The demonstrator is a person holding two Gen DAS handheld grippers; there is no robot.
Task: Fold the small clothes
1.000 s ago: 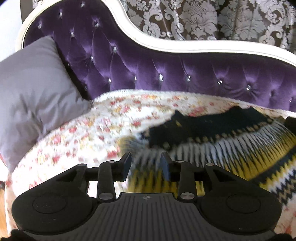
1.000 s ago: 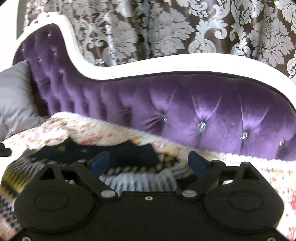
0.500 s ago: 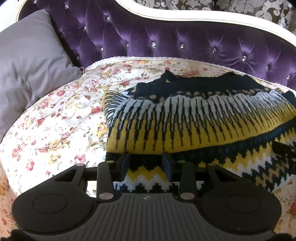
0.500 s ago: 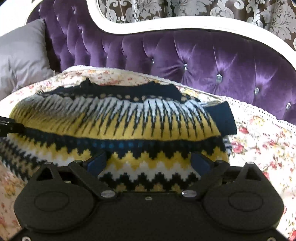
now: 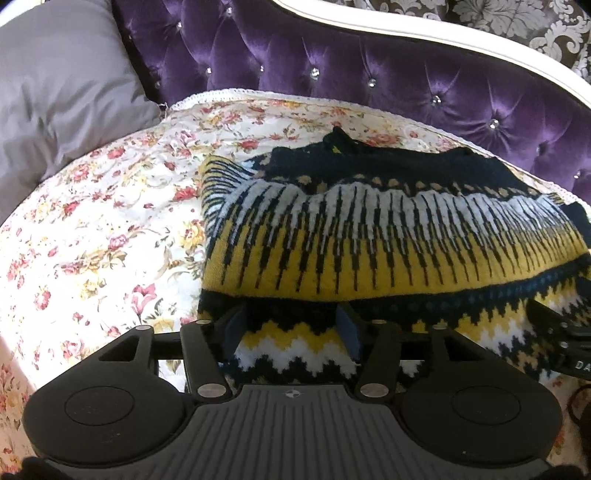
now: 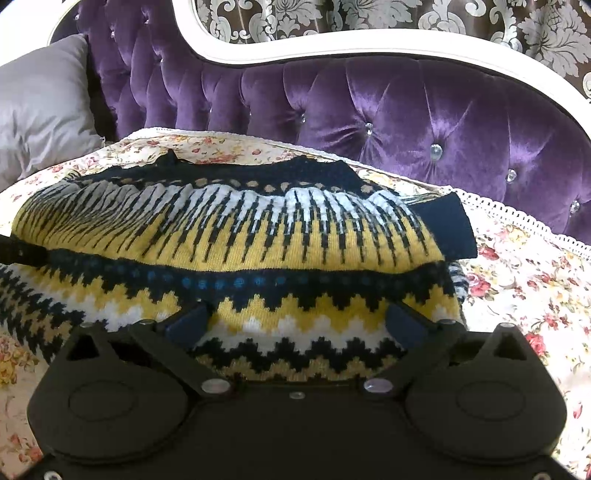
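Note:
A knitted sweater (image 5: 369, 236) in black, yellow and white lies folded on the floral quilt (image 5: 96, 229), its striped half lying over the zigzag band. My left gripper (image 5: 291, 325) hangs over the sweater's near left edge. Its jaws are opening, with the zigzag band between the fingers and the pads off the knit. Over the near right part of the sweater (image 6: 258, 236) my right gripper (image 6: 295, 319) stands wide open, the zigzag band lying between its fingers. A dark blue cuff (image 6: 447, 225) sticks out at the right.
The quilt covers a purple tufted sofa (image 6: 406, 110) with a white frame. A grey pillow (image 5: 55, 85) leans at the left end. Patterned curtains (image 6: 369, 18) hang behind. Bare quilt lies left of the sweater and to its right (image 6: 524, 266).
Both grippers have come down toward the sweater, which now lies folded and still on the quilt. The left jaws have spread apart, and the right jaws have widened a little.

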